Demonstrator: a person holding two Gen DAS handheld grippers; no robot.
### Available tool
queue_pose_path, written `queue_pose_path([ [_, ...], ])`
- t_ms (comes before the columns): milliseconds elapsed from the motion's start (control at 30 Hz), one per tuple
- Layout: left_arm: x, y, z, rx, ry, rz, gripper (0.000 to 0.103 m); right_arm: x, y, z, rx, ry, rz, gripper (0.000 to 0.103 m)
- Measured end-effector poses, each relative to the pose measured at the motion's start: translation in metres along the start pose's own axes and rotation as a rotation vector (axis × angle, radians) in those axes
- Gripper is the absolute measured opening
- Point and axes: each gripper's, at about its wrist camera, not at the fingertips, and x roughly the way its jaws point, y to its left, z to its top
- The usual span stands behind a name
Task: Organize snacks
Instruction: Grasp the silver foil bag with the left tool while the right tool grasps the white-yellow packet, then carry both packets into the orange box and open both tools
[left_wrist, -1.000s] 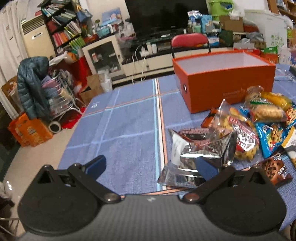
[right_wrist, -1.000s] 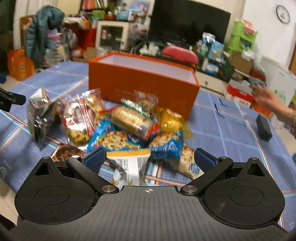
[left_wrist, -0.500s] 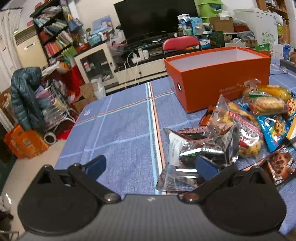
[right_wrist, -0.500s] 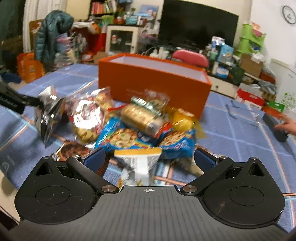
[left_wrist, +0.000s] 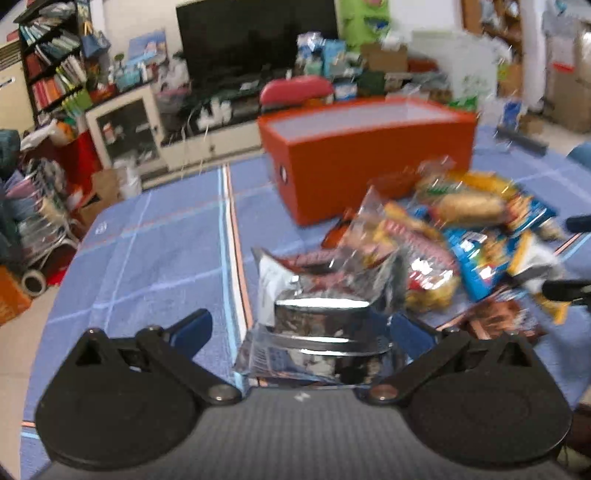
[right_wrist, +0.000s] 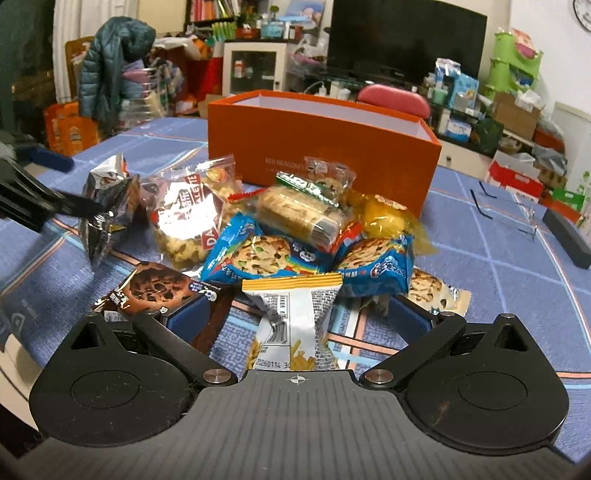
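An open orange box (left_wrist: 369, 155) (right_wrist: 317, 147) stands at the back of the table, its inside hidden. In front of it lies a pile of snack packets (right_wrist: 295, 229) (left_wrist: 461, 236). A crinkled silver foil bag (left_wrist: 317, 328) (right_wrist: 107, 206) sits at the pile's left end, between the spread fingers of my left gripper (left_wrist: 301, 330) (right_wrist: 68, 184), which is open. My right gripper (right_wrist: 299, 317) is open at the near edge of the pile, and a silver-and-yellow striped packet (right_wrist: 295, 314) lies between its fingers. A brown chocolate-cookie packet (right_wrist: 159, 286) rests by its left finger.
A blue checked tablecloth (left_wrist: 155, 251) covers the table, bare to the left of the pile. A black bar-shaped object (right_wrist: 565, 236) lies at the table's right. A red chair (right_wrist: 393, 99) stands behind the box. Shelves, a TV and floor clutter surround the table.
My left gripper has swung right and forward, so the silver bag now lies between its fingers. My right gripper has closed in on the pile. A hand at the far right has left view.
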Motion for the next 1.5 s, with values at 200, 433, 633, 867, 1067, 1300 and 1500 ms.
queue_pose_path([
  [200, 0.020, -0.004, 0.004, -0.029, 0.015, -0.022, 0.102, 0.011, 0.004, -0.006, -0.037, 0.041, -0.022, 0.095],
  [433, 0.028, -0.013, 0.009, -0.032, 0.010, -0.051, 0.102, 0.034, -0.002, -0.002, 0.047, 0.099, -0.010, 0.062],
  [633, 0.033, -0.013, 0.012, -0.046, 0.032, -0.056, 0.102, 0.037, -0.003, 0.002, 0.098, 0.104, 0.023, 0.040],
  [867, 0.032, -0.014, 0.013, -0.048, 0.026, -0.054, 0.093, 0.034, 0.013, 0.006, 0.021, 0.108, 0.005, 0.018],
  [1067, 0.031, -0.012, 0.015, -0.065, 0.031, -0.062, 0.081, 0.033, 0.011, 0.008, 0.055, 0.125, 0.039, 0.015],
  [1300, 0.030, -0.006, 0.014, -0.092, 0.025, -0.077, 0.076, 0.032, 0.010, 0.008, 0.071, 0.134, 0.064, 0.015],
  [1500, 0.020, -0.005, 0.015, -0.080, -0.003, -0.089, 0.068, 0.031, 0.004, 0.006, 0.090, 0.131, 0.078, 0.015],
])
